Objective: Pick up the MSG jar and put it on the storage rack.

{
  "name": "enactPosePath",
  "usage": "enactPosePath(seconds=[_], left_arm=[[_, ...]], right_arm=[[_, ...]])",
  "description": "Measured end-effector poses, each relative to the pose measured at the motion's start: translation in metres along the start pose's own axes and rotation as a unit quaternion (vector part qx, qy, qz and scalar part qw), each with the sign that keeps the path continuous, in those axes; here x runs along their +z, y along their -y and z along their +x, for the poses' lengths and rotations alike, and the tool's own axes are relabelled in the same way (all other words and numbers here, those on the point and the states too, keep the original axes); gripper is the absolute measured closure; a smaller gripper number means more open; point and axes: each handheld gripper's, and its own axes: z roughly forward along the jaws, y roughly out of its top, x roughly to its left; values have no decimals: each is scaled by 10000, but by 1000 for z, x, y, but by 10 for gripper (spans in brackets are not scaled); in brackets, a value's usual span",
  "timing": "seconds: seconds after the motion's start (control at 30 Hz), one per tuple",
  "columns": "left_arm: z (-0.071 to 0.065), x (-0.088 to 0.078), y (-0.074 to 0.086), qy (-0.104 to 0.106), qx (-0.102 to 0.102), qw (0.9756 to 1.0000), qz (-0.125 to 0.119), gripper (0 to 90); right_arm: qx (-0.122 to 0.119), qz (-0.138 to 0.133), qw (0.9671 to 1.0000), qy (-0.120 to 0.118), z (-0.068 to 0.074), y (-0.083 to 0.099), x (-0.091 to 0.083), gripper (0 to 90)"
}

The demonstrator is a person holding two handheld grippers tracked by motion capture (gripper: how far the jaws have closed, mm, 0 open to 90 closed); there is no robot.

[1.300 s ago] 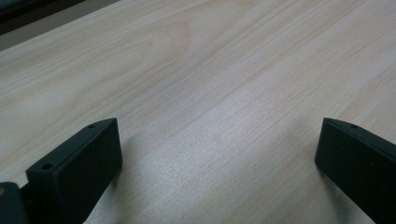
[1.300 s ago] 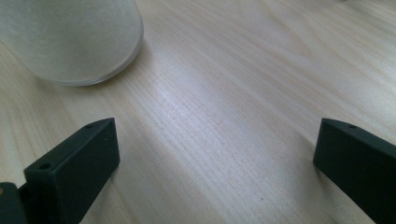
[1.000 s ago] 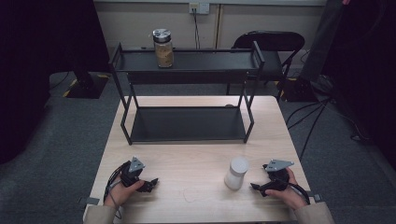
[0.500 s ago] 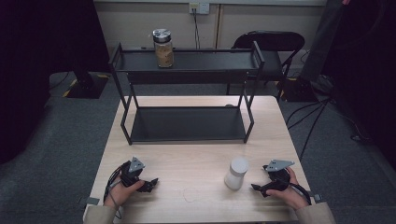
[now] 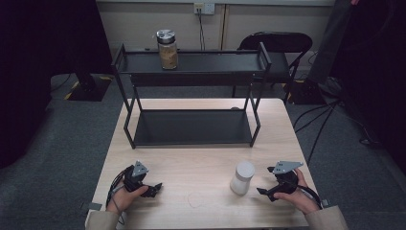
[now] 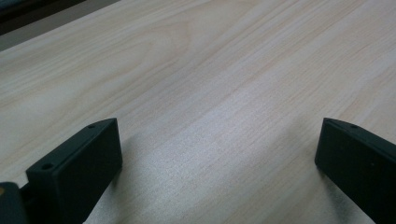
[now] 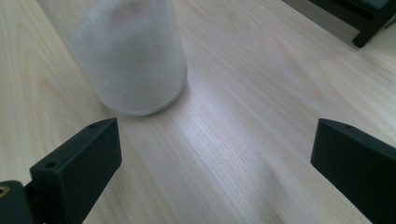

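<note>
While the right gripper (image 5: 269, 190) rests low on the wooden table (image 5: 201, 163), its jaws stand wide apart and hold nothing. Just beside it, toward the table's middle, a white frosted jar (image 5: 242, 178) stands upright; in the right gripper view the jar (image 7: 133, 56) is ahead of the left jaw, not between the two, and bare wood lies between the jaws. The left gripper (image 5: 152, 188) lies at the other near corner, well apart from the jar, also wide open with only table (image 6: 210, 93) in front of it (no object is near its jaws). Behind the jar, a black two-level metal rack (image 5: 191, 127) takes the far half of the table. On its upper shelf stands a glass jar with a metal lid (image 5: 167, 49). Beyond the table stands a dark chair (image 5: 275, 45).
</note>
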Motion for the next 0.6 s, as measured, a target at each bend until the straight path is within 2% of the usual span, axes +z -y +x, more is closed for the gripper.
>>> enactPosePath(seconds=[0.4,0.6], left_arm=[[0,0,0,-2,-13,10000,-9,0],[0,0,0,-2,-13,10000,-10,0]], right_arm=[[-109,-142,9995,-249,-1,-17,-11,5],[-99,-271,9986,-446,-1,-25,-9,4]])
